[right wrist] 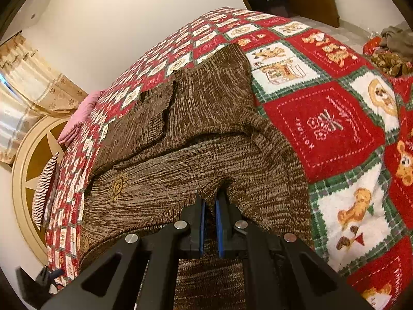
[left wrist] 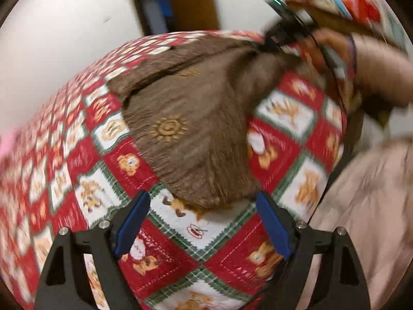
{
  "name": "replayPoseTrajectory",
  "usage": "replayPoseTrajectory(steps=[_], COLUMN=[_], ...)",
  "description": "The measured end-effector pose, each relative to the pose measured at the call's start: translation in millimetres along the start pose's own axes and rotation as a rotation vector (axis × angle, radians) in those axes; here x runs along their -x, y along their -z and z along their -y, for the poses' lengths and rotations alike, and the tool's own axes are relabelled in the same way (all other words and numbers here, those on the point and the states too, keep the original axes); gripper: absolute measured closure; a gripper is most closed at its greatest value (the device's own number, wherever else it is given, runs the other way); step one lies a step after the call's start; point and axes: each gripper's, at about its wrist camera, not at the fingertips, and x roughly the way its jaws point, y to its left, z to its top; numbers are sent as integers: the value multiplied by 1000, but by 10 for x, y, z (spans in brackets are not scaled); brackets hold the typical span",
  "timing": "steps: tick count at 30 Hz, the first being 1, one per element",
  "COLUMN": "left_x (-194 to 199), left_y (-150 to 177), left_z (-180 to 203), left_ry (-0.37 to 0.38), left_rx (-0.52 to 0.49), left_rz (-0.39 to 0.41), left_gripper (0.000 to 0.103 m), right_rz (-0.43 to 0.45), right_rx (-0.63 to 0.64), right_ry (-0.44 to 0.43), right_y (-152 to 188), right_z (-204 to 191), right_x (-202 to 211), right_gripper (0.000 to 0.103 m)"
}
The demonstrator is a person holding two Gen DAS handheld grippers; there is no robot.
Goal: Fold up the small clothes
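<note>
Looks like a home bedroom: bed covered by a red-and-white teddy-bear patchwork blanket (right wrist: 322, 118), pink pillow (right wrist: 82, 111), gold patterned curtains (right wrist: 31, 85), cream walls (right wrist: 116, 20).

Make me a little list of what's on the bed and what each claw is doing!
garment: brown knit sweater with a sun pattern, partly folded
surface: red, white and green teddy-bear blanket
right claw: shut, pinching a fold of the sweater
left claw: open, holding nothing, near the sweater's edge
other things: pink pillow at the far end of the bed
</note>
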Motion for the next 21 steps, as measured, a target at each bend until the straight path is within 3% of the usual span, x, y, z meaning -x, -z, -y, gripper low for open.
replayPoseTrajectory(steps=[4, 7, 8, 9, 11, 12, 15, 17, 19, 21], left_x=[-240, -408, -421, -418, -451, -473, -570, -675, -743, -795], left_y=[-39, -85, -135, -171, -301, -323, -331, -233, -143, -63], left_z=[215, 226, 190, 158, -56, -145, -617, -963, -1094, -1164], left_ry=[-41, -46, -20, 1, 118, 165, 312, 442, 501, 541], left_rx=[-178, -213, -196, -176, -40, 22, 327, 557, 676, 745], left_rz=[-55, -82, -54, -37, -20, -15, 50, 93, 112, 120], left_gripper=[17, 16, 21, 37, 64, 70, 71, 71, 68, 55], right_rz=[-5, -13, -14, -16, -22, -26, -26, -3, 36, 83], right_rx=[4, -10, -15, -23, -45, -64, -122, -152, -185, -203], right_ry=[6, 5, 3, -2, -24, -43, -108, -170, -232, -263], right_y=[14, 5, -1, -6, -22, -35, -59, -73, -79, -76], right_z=[-8, 1, 5, 13, 42, 73, 155, 193, 217, 229], right_x=[-8, -16, -17, -19, -20, -23, -4, 53, 147, 271], right_gripper=[96, 96, 96, 96, 96, 96, 93, 81, 42, 33])
